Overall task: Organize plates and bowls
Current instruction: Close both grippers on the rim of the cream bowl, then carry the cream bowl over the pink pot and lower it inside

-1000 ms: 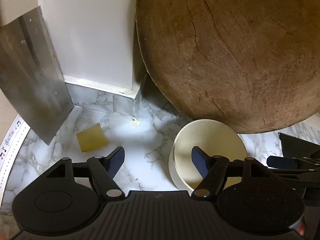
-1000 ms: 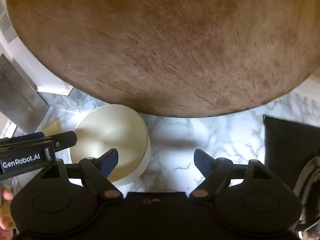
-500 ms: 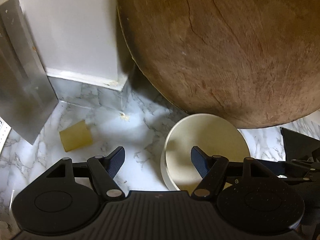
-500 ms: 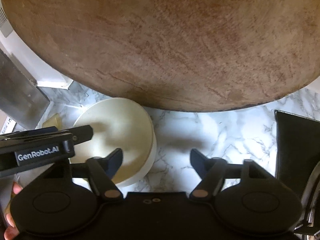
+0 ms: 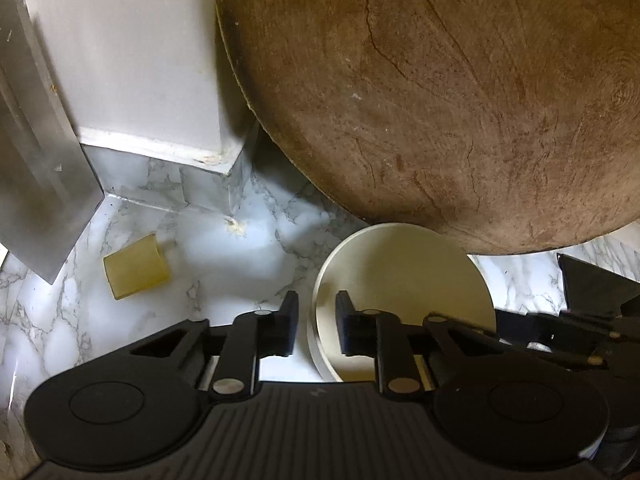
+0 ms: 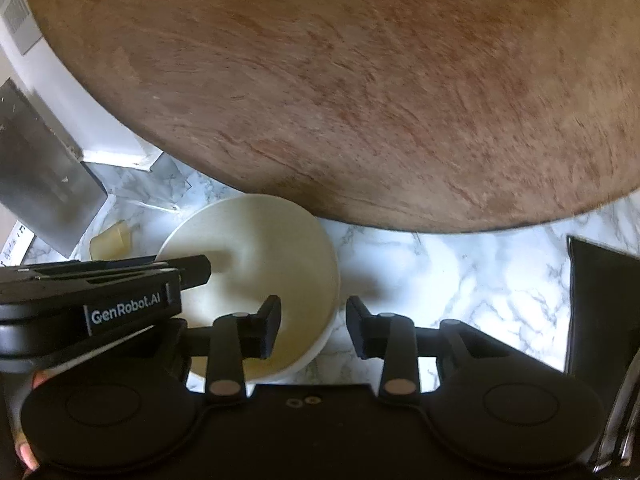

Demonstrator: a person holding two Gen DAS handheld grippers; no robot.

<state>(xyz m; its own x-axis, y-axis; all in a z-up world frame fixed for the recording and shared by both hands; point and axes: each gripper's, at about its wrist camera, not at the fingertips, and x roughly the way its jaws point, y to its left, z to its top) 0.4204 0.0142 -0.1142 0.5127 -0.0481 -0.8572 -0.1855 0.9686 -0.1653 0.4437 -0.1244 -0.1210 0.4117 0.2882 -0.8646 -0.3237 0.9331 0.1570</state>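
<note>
I hold 1 claw in each hand over the marble counter (image 5: 208, 264), both angled down at the cream bowl (image 5: 404, 280) that sits near the counter's back edge, right under the lower rim of the big round wooden board (image 5: 440, 92) leaning there. My left claw (image 5: 317, 322) is closing with the bowl's left rim between its 2 fingers, 1 outside the wall and 1 inside; the gap is narrow, but I cannot tell whether the pads press the rim yet. My right claw (image 6: 312, 326) is closing too, straddling the bowl's right rim, and its fingers stand visibly wider than the wall, so it is not pinching anything yet.

What worries me, judging from how things lie:

- The 2 claws are closing at different widths. If the left bites first and I lift before the right has hold, the bowl could tip or twist out of a 1-sided pinch.
- The rim is thin, smooth and curved. A shallow bite near the lip could slip once the weight comes on.
- The board hangs over the far side of the bowl. Lifting straight up could knock the bowl against it, or nudge the board so it slides along the counter; drawing the bowl toward the front edge first looks safer.
- My claws are close together, so they could foul each other as I lift.
- The yellow sponge (image 5: 136, 266) by the back left corner lies well apart and should not interfere
</note>
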